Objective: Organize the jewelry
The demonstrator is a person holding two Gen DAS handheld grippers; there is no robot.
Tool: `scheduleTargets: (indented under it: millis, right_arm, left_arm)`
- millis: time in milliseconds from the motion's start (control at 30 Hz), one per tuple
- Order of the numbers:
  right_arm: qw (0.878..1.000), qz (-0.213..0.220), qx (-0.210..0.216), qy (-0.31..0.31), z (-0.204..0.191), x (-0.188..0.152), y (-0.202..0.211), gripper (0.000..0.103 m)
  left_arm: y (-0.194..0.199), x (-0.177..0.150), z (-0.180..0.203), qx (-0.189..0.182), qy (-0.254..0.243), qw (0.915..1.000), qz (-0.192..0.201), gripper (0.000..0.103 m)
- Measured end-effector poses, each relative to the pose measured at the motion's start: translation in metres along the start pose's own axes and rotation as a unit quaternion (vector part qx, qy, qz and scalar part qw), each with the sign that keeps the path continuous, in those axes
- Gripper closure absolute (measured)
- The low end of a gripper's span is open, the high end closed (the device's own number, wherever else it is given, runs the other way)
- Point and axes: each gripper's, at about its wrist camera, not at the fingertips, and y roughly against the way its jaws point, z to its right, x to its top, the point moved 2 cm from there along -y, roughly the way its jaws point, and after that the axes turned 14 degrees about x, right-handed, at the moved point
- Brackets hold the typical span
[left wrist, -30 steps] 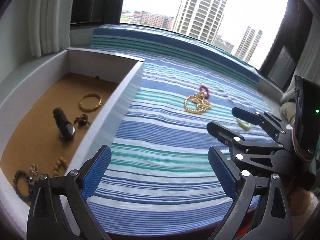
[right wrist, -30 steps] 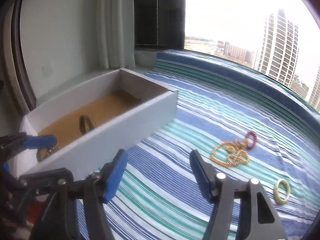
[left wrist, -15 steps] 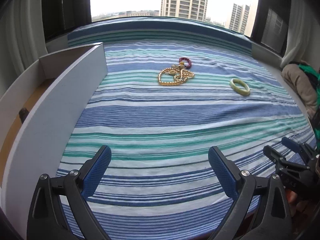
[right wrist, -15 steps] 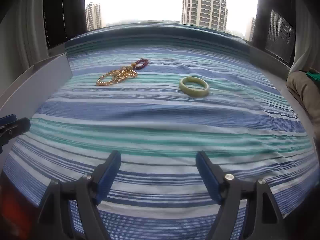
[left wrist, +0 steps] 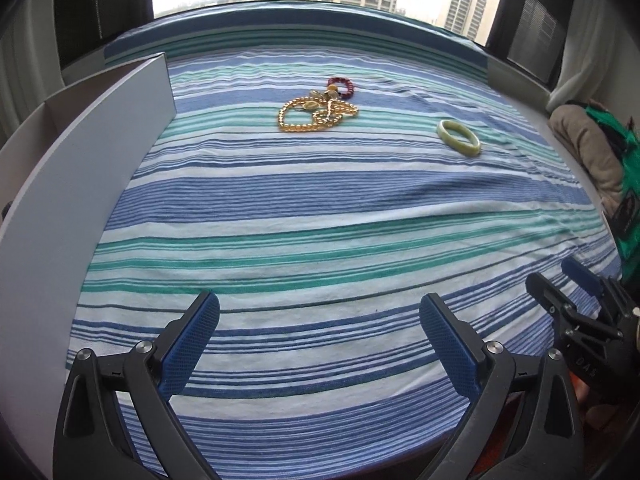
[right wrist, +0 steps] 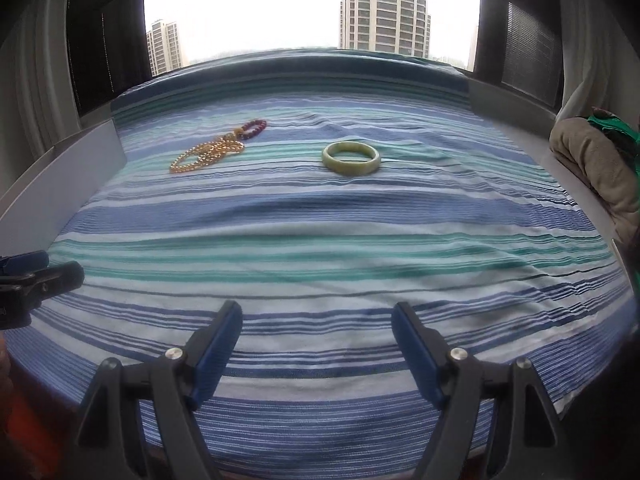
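On the striped cloth (left wrist: 320,200) lie a gold bead necklace (left wrist: 316,117) (right wrist: 206,155), a dark red bead bracelet (left wrist: 343,86) (right wrist: 253,127) touching it at the far side, and a pale green bangle (left wrist: 459,137) (right wrist: 351,157) to the right. My left gripper (left wrist: 320,320) hovers open over the near cloth, nothing between its blue pads. My right gripper (right wrist: 316,330) is also open and empty, well short of the bangle. Each gripper shows at the edge of the other's view. The grey box (left wrist: 80,184) stands at the left; its inside is hidden.
The box's tall grey wall (right wrist: 60,184) borders the cloth on the left. A beige and green bundle of fabric (left wrist: 592,152) lies at the right edge. A window with curtains runs behind the ledge. The cloth's near edge falls off just below the grippers.
Both views have swung right, away from the box toward the loose jewelry, and sunk lower. The box's contents have dropped out of sight. Both grippers stayed open.
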Motion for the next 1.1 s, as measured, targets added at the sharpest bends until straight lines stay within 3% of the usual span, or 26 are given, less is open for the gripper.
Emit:
scheduleTargets:
  millis: [400,633,767,867,1000,1100]
  right_arm:
    - [1.0,0.014,0.011,0.012,-0.009,0.001,0.005,0.024]
    - [1.0,0.015,0.025,0.002,-0.006,0.0,0.003,0.024]
    - [0.999,0.01,0.03,-0.001,-0.005,0.0,-0.001,0.024]
    - [0.999,0.007,0.034,-0.005,-0.003,-0.001,-0.002,0.024]
    - [0.999,0.009,0.033,-0.009,0.0,-0.003,0.002,0.024]
    - [0.999,0.01,0.033,-0.016,0.004,-0.004,0.004,0.024]
  left_arm:
    - [-0.012,0.016,-0.016,-0.029,0.034,0.9988,-0.022,0.001]
    - [-0.035,0.07,-0.051,-0.058,0.097,0.993,-0.035,0.002]
    - [-0.063,0.116,-0.048,-0.076,0.102,0.9909,-0.044,0.004]
    - [-0.081,0.145,-0.026,-0.075,0.07,0.9939,-0.039,0.015]
    - [-0.115,0.169,0.022,-0.074,-0.018,0.9958,-0.05,0.027]
    - [-0.144,0.176,0.047,-0.042,-0.06,0.9959,-0.052,0.031]
